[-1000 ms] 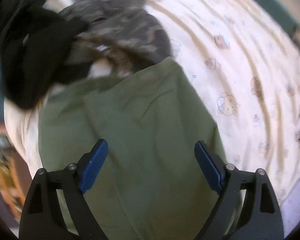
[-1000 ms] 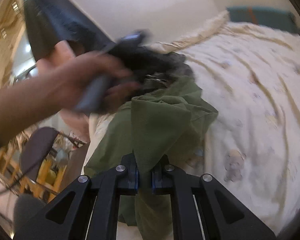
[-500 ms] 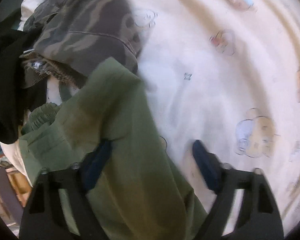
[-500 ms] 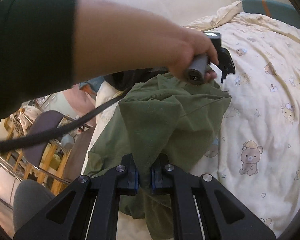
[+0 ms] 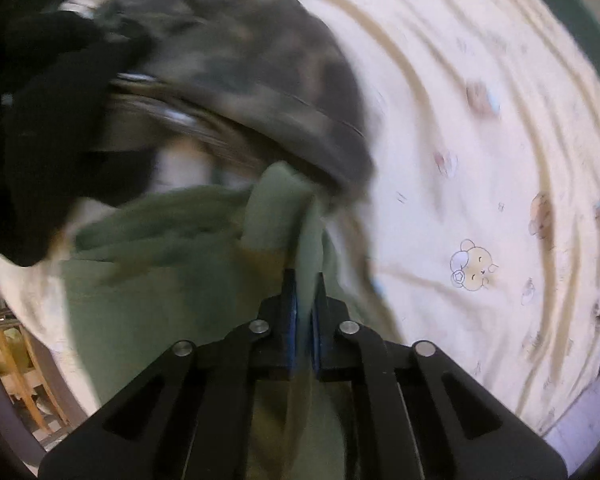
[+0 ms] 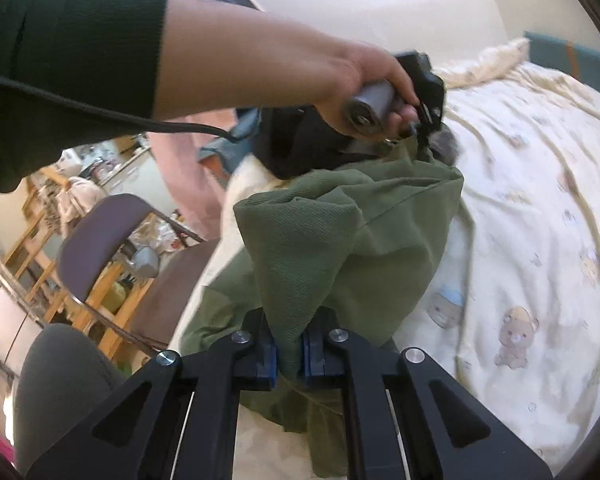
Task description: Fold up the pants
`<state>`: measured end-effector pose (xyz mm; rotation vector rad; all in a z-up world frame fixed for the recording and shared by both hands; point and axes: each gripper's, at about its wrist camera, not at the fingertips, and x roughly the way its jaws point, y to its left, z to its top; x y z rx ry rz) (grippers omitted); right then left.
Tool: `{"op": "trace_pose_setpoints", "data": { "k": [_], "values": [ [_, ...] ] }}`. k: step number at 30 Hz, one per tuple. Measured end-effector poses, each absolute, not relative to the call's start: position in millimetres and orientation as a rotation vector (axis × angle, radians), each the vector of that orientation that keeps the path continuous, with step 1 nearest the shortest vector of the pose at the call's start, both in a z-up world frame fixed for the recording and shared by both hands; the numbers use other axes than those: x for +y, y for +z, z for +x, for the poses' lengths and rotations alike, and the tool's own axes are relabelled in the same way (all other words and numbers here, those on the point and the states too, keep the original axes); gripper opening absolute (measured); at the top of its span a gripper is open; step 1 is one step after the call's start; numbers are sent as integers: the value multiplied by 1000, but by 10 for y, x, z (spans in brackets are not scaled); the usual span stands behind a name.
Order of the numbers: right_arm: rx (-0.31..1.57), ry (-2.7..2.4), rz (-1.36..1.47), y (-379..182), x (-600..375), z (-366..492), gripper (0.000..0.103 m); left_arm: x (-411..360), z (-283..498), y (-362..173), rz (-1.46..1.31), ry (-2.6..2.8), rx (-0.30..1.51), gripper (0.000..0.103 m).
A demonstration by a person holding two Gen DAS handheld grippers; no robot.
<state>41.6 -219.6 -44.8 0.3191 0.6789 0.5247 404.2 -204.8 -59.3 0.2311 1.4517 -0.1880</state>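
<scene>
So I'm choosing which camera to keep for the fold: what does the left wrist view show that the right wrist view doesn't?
Only the left wrist view shows the left gripper clamped on a fold of the green pants, with the camouflage garment just beyond. Only the right wrist view shows the right gripper pinching another fold, the person's hand on the other gripper's handle, and a chair. Both show the pants and the bear-print sheet.
</scene>
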Motion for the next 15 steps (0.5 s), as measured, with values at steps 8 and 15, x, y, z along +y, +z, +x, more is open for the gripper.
{"op": "trace_pose_setpoints", "data": {
  "k": [8, 15],
  "values": [
    [670, 640, 295, -223, -1773, 421, 8, -851, 4131, 42, 143, -120, 1342, 2],
    [710, 615, 247, -420, -1659, 390, 8, -943, 3962, -285, 135, -138, 1384, 82]
  ]
}}
